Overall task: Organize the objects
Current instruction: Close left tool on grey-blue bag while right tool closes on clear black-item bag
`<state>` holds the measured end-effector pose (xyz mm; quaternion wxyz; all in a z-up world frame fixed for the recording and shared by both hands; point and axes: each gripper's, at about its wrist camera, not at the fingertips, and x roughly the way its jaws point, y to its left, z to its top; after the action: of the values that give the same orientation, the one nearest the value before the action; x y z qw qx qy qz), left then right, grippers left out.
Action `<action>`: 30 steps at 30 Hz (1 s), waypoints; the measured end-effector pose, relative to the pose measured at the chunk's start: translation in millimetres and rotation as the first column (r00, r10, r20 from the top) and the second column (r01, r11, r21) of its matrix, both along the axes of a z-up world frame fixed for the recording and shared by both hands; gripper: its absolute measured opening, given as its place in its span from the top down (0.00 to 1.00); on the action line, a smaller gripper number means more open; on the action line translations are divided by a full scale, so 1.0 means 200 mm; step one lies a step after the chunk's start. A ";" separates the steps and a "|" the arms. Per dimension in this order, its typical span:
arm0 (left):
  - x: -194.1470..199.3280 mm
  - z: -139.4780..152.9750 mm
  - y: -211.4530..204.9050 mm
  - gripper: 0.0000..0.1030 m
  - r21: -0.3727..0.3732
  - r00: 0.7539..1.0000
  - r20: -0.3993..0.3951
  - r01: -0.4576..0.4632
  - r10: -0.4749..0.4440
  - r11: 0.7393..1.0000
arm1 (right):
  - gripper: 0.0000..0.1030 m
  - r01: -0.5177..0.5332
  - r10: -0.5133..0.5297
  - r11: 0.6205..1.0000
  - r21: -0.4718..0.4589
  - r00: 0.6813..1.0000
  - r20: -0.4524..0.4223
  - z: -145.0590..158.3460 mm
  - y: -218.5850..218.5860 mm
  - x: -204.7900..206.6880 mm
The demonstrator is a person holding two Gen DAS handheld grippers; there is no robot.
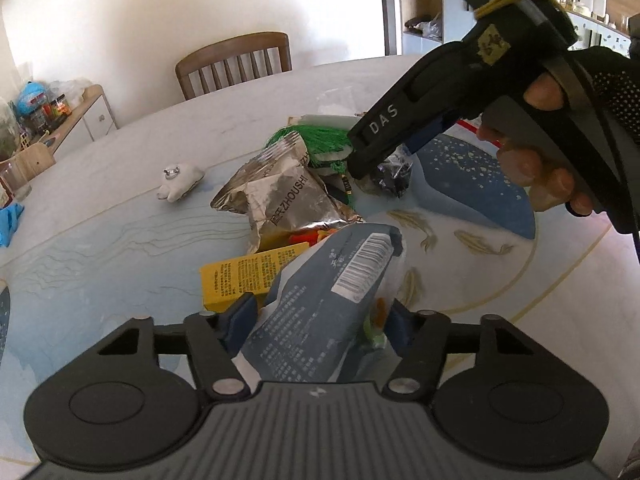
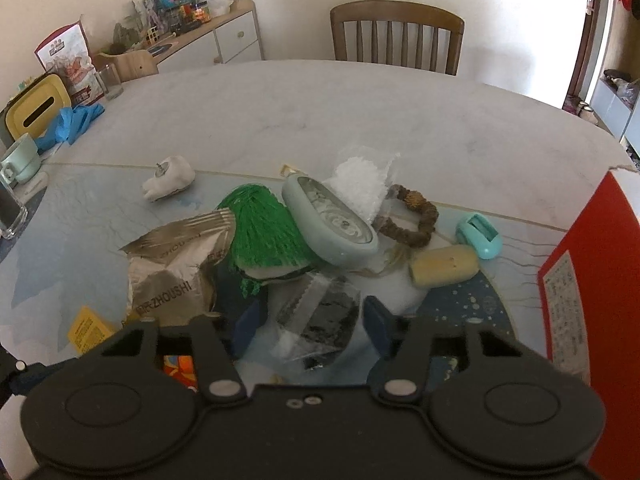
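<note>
A heap of objects lies mid-table. My left gripper [image 1: 322,314] is shut on a grey-blue packet [image 1: 320,304] with a barcode, held above a yellow box [image 1: 244,276] and a silver foil bag [image 1: 280,200]. My right gripper [image 2: 316,320] is open, its blue pads either side of a clear bag of black bits [image 2: 320,320] without touching it. In the left wrist view the right gripper [image 1: 372,156] hangs over that bag [image 1: 390,178]. A green tassel [image 2: 264,232] and a pale green oval case [image 2: 332,220] lie behind.
A white tooth-shaped figure [image 2: 168,178] lies left of the heap. A brown bead bracelet [image 2: 412,216], a tan sponge [image 2: 444,266] and a teal roller [image 2: 480,236] lie to the right. A red box [image 2: 584,304] stands at the right edge. A chair [image 2: 396,36] is behind the table.
</note>
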<state>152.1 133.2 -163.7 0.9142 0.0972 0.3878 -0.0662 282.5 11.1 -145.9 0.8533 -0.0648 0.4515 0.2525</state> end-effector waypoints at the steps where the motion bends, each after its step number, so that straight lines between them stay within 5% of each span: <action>1: 0.00 0.00 0.00 0.41 0.002 1.000 0.000 0.002 -0.002 1.000 | 0.52 0.002 -0.002 1.000 -0.004 1.000 0.001 0.00 0.00 0.00; 12: 0.00 0.03 0.00 0.61 -0.021 1.000 -0.011 0.018 -0.019 1.000 | 0.74 0.039 -0.039 0.999 -0.013 0.999 0.007 0.02 -0.02 -0.03; 30: 0.06 0.24 0.03 0.65 -0.164 0.999 -0.052 0.001 -0.009 0.987 | 0.75 0.117 -0.118 0.990 0.078 0.993 0.008 0.31 -0.26 -0.27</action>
<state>163.6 139.9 -115.5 0.9085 0.0210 0.4045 -0.1026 228.3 -41.3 -83.1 0.8714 -0.0064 0.4391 0.2188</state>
